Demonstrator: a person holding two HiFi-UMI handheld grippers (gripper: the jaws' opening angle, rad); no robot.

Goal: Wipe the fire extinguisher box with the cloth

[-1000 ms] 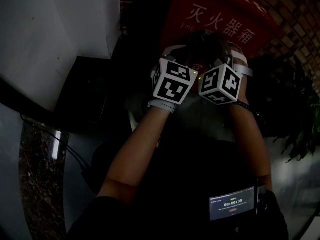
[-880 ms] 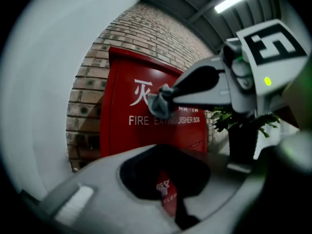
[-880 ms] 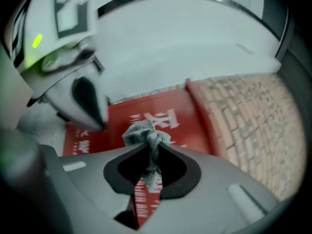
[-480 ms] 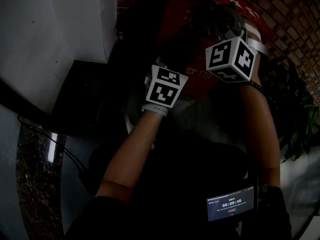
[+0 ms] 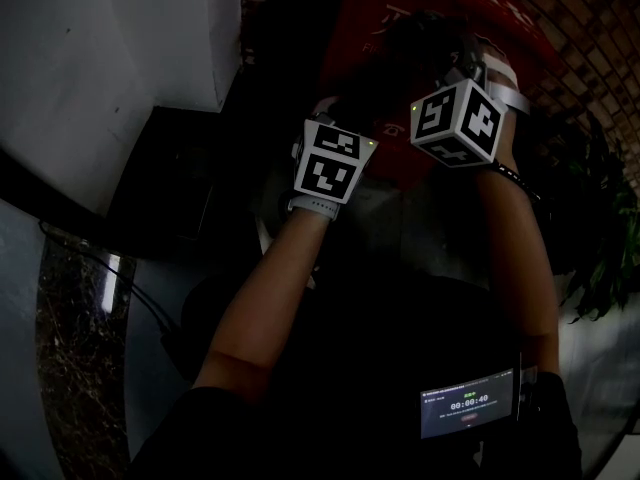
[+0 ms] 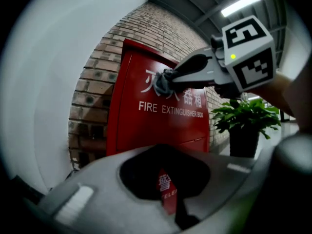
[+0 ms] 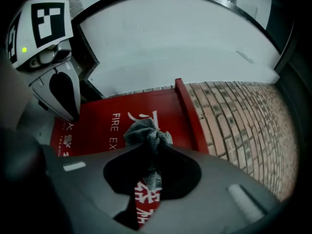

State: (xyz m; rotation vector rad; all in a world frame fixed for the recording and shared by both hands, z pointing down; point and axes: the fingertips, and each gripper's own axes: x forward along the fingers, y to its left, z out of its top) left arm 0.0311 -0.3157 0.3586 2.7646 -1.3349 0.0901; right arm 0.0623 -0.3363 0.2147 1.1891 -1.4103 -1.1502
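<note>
Clamps cloth [image 7: 146, 133] in right tool [image 7: 148, 150] before fire extinguisher box [image 7: 107, 118]. Holds left tool [image 6: 165, 152] closed, empty. Brick wall [image 7: 234, 126] beside box.

Three close views, red box [image 6: 146, 126] shared

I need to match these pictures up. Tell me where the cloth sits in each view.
Head view: the cloth cannot be made out in the dark.
Left gripper view: upper middle, the cloth is bunched at the tip of the right gripper.
Right gripper view: centre, the cloth is pinched in that gripper.
Shared landmark: the red fire extinguisher box.
</note>
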